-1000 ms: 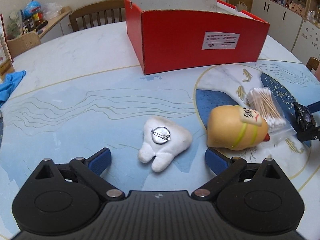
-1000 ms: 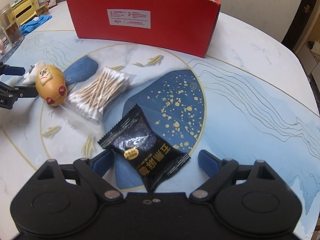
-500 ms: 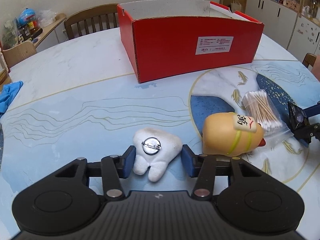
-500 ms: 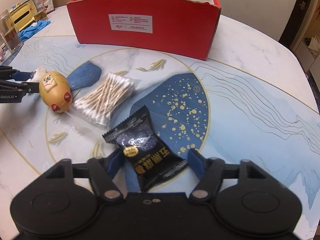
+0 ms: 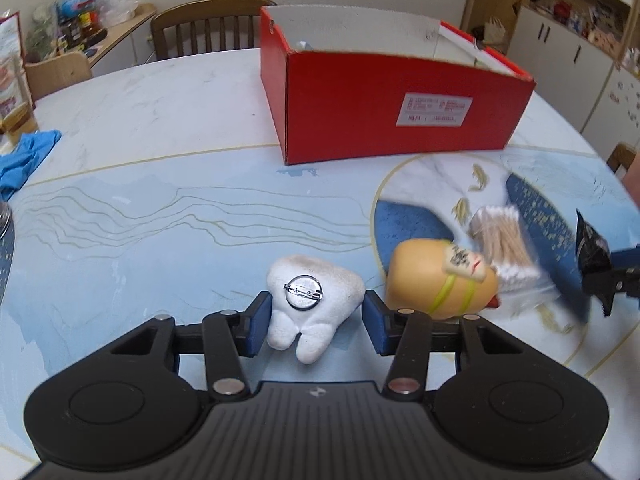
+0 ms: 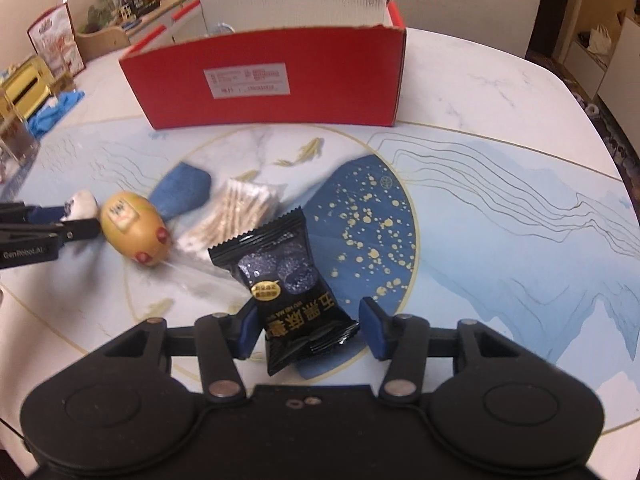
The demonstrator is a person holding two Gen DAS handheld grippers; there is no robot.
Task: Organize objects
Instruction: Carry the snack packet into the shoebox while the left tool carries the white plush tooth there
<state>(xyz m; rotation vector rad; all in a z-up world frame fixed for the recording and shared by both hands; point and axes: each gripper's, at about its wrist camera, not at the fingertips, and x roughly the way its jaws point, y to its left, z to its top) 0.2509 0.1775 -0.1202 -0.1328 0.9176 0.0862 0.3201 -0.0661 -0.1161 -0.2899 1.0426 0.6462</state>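
Note:
A white tooth-shaped plush (image 5: pixel 312 304) with a metal pin back lies on the table, and my left gripper (image 5: pixel 316 326) is shut on it, a blue pad against each side. In the right wrist view the black snack packet (image 6: pixel 296 280) sits crumpled between the pads of my right gripper (image 6: pixel 308 334). Those jaws are closing on it, and its far end tilts up off the table. Between the two grippers lie a yellow egg-shaped toy (image 5: pixel 440 280) and a bag of cotton swabs (image 5: pixel 504 240). An open red box (image 5: pixel 384 92) stands behind them.
The round table (image 5: pixel 160 112) has a blue and white pattern. A blue cloth (image 5: pixel 24 160) lies at its far left edge. A wooden chair (image 5: pixel 208 24) stands behind the box and white cabinets (image 5: pixel 560 52) are at the right. A glass (image 6: pixel 16 136) stands near the cloth.
Both grippers went from wide open to closed, the left around the tooth plush and the right around the black packet. The right gripper has risen slightly with the packet.

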